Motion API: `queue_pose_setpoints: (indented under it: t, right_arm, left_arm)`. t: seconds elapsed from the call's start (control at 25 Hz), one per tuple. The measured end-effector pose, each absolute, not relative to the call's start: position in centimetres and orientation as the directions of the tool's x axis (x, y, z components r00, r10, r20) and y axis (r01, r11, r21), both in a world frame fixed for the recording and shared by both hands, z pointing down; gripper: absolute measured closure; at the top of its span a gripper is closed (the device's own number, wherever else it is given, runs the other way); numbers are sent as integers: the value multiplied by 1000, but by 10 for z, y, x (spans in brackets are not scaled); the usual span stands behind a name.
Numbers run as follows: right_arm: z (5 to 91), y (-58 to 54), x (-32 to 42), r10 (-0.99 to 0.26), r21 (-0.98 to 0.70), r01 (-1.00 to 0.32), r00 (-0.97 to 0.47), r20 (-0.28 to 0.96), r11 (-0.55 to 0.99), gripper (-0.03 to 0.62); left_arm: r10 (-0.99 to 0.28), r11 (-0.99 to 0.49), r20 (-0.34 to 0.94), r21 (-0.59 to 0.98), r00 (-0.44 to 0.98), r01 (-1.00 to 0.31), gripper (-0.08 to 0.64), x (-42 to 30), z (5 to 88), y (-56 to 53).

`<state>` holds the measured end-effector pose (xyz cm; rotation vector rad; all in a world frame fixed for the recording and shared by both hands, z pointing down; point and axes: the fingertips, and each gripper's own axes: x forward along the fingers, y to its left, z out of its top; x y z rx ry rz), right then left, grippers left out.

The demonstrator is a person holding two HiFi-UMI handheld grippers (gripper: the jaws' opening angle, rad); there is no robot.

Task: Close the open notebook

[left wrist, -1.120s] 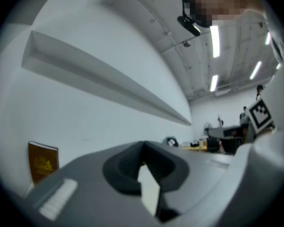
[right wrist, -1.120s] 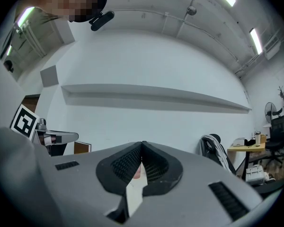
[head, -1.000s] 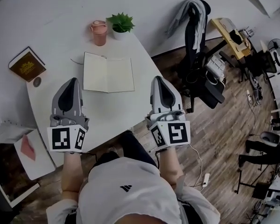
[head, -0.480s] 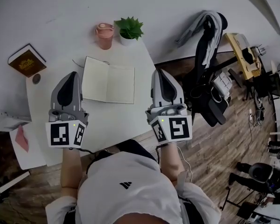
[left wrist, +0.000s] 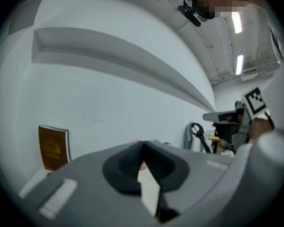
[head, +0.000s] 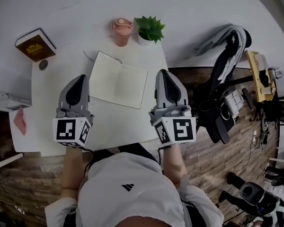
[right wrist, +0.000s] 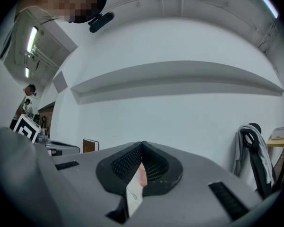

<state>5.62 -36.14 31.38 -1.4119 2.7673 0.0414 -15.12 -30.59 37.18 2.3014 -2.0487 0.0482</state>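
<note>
While the head view has swung round over the last second, so that the white rectangular table (head: pixel 45 103) now sits more squarely under us, little on it has moved. The open paper notebook (head: pixel 119 79) with blank cream pages still lies flat, both pages up. It sits between the left gripper (head: pixel 80 78) and the right gripper (head: pixel 163 74), each just beside one of its outer edges and touching neither. Behind it stand the pink lidded cup (head: pixel 121 31) and the small green potted plant (head: pixel 150 28), with the brown hardback book (head: pixel 35 45) off at the far left corner. We judge that the closing has not begun: the shift is in our stance, not in the notebook. From the left gripper view, the left gripper (left wrist: pixel 142 145) has its grey jaws brought together at the tips with nothing held. Only a pale sliver shows through the slot below them, and the brown book stands out at the left. From the right gripper view, the right gripper (right wrist: pixel 142 144) is likewise closed and empty, with a pale and pink sliver in its slot. We reckon one gripper must first come down to a page edge and get under it.
</note>
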Motion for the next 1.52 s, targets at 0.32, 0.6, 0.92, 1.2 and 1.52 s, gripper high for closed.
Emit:
queue_pose_setpoints:
  t: [0.32,0.6,0.92,1.2,1.52]
  right_arm:
    - [335,-372,38,-762,-16,-762,-648,2,648,598]
    - [350,-377,27,-734,-28,-735,-678,35,678,598]
    - [360,-378,18,-712,-28,-714,-699,64,699,598]
    - [364,-378,21,-715,-22,-718,-695,76,696,598]
    - [362,-382,32,-734,-15,-737,-675,72,676,598]
  left_arm:
    - [-972,-11,229,189,55,-982,533,-167,446,-296]
    - [-943,71,331,264,21,-962,480,-178,501,-284]
    - [-913,121,408,338,29,-933,430,-181,543,-279]
    - [-910,129,411,397,50,-908,419,-182,560,-286]
    - [-928,57,358,404,100,-913,531,-169,545,-289]
